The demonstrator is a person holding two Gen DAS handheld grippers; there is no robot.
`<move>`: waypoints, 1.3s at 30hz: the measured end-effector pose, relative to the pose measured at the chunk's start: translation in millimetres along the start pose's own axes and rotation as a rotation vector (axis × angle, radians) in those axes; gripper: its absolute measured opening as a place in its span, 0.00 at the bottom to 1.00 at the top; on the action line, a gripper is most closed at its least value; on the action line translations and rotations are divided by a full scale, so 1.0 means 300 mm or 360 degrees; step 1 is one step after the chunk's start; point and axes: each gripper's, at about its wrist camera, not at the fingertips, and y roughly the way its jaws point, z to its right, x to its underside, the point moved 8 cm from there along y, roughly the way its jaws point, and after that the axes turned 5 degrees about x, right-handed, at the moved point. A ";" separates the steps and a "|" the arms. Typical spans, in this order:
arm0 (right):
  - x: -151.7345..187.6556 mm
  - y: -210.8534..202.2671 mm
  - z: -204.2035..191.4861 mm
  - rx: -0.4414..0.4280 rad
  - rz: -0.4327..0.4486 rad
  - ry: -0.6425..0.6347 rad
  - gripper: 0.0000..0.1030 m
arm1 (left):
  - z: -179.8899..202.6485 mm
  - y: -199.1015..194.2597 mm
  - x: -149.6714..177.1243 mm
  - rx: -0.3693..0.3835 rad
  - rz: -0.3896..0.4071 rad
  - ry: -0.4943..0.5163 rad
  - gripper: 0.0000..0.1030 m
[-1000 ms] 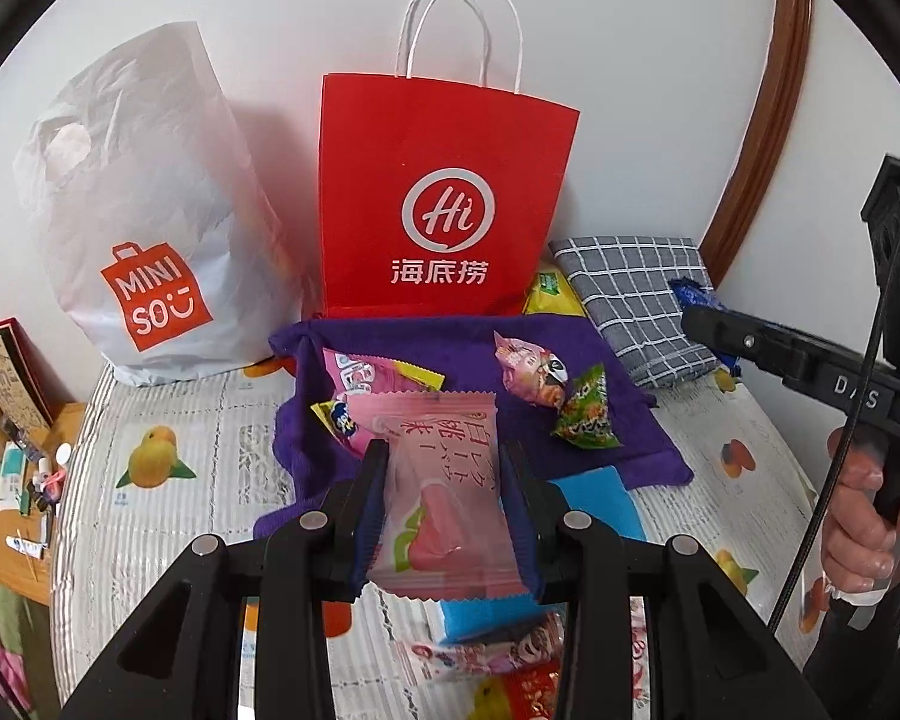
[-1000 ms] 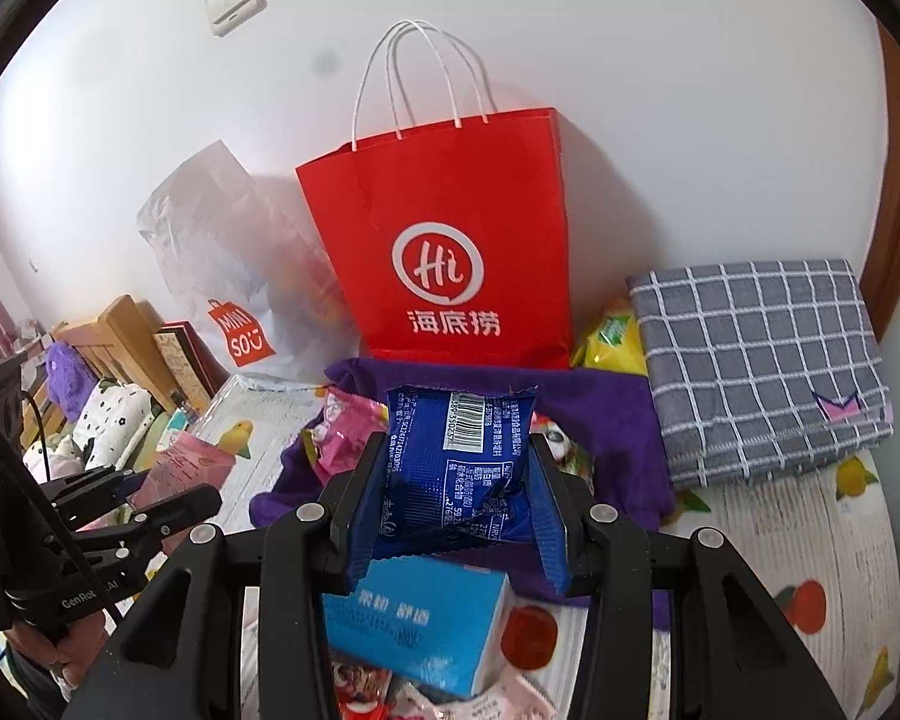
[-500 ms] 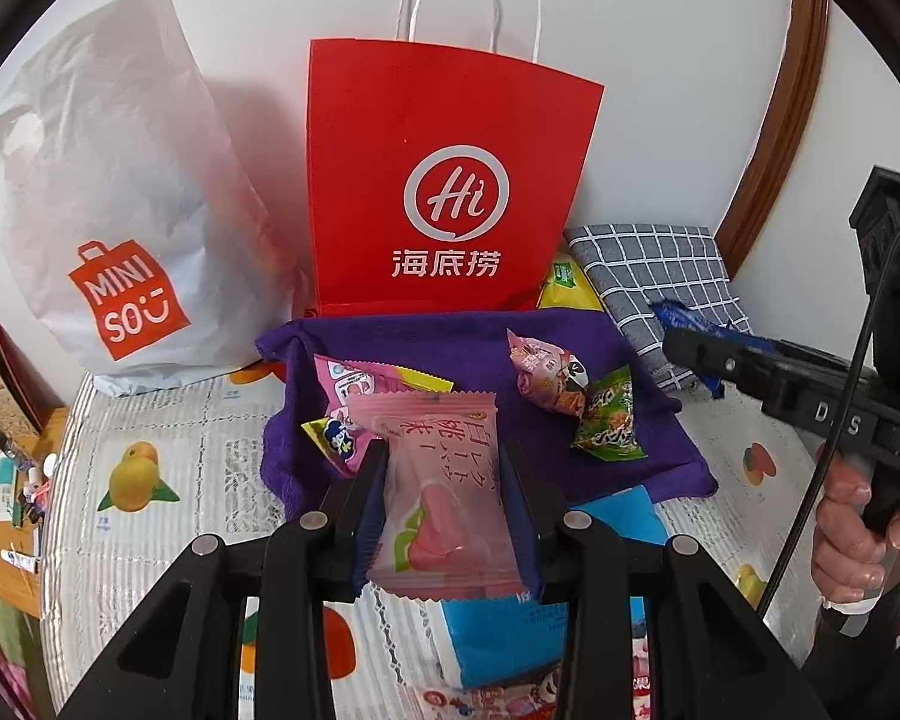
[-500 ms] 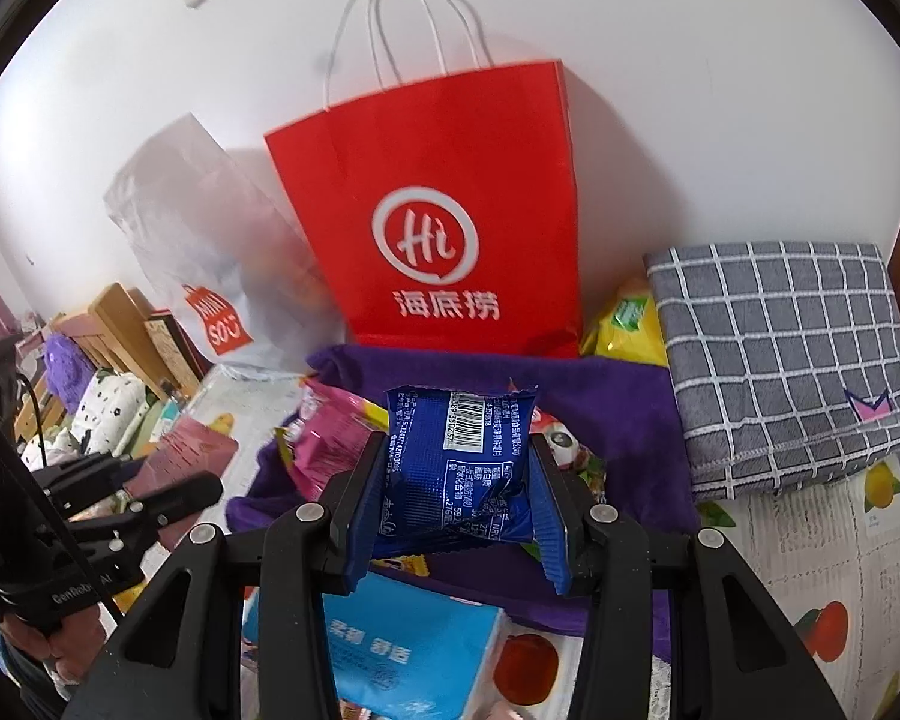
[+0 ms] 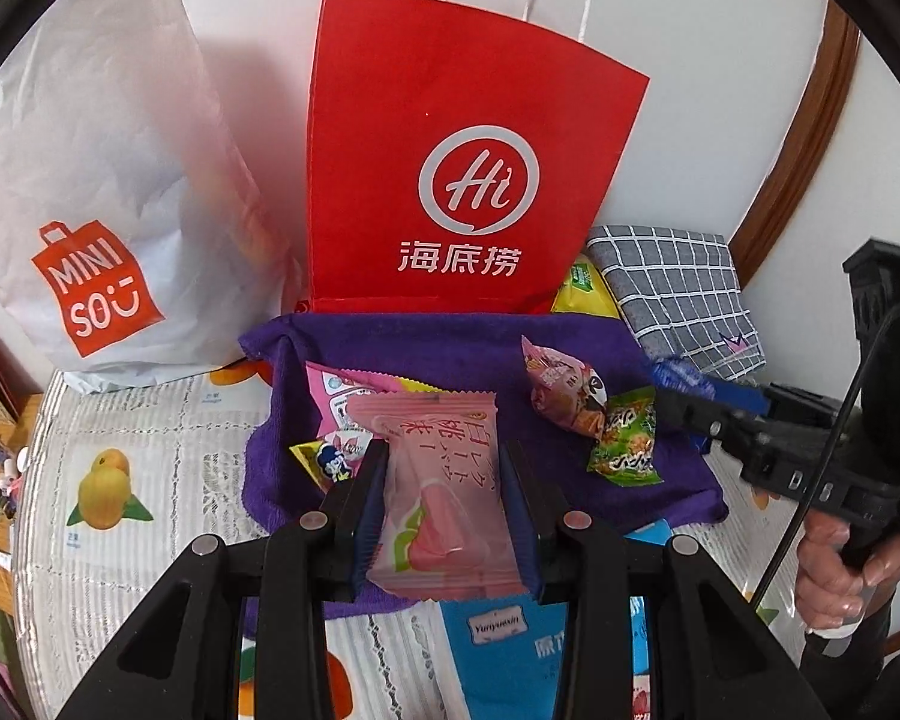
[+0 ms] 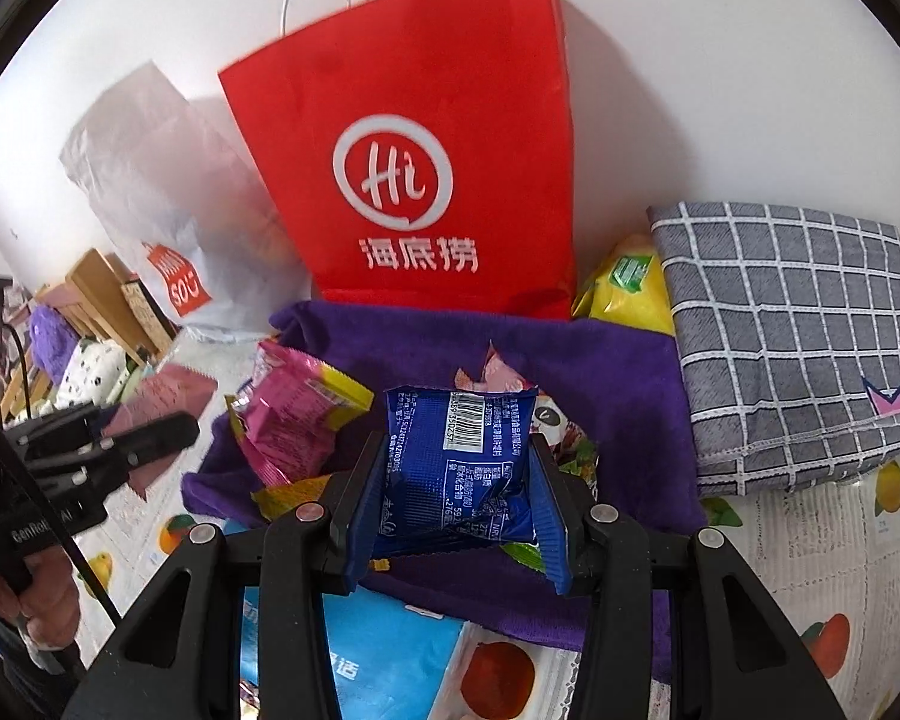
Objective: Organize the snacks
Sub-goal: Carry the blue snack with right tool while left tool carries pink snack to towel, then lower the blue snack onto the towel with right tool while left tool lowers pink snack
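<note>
Purple towel (image 5: 450, 348) lies just ahead and below both grippers, left gripper (image 5: 444, 480) pinching a pink packet (image 5: 438, 480) upright, right gripper (image 6: 456, 492) pinching a blue packet (image 6: 456, 468).

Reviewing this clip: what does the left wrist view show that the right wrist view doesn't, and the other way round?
Left wrist only: the left claw shut on a pink snack packet, and the front of the green snack packet.

Right wrist only: the right claw shut on a blue snack packet, and wooden furniture at far left.

Both: the red paper bag, white plastic bag, purple towel and grey checked cloth.
</note>
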 end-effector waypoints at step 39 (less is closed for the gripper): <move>0.083 0.191 0.017 0.0092 -0.0233 -0.0060 0.43 | 0.011 0.193 0.007 -0.0001 -0.0144 0.0046 0.34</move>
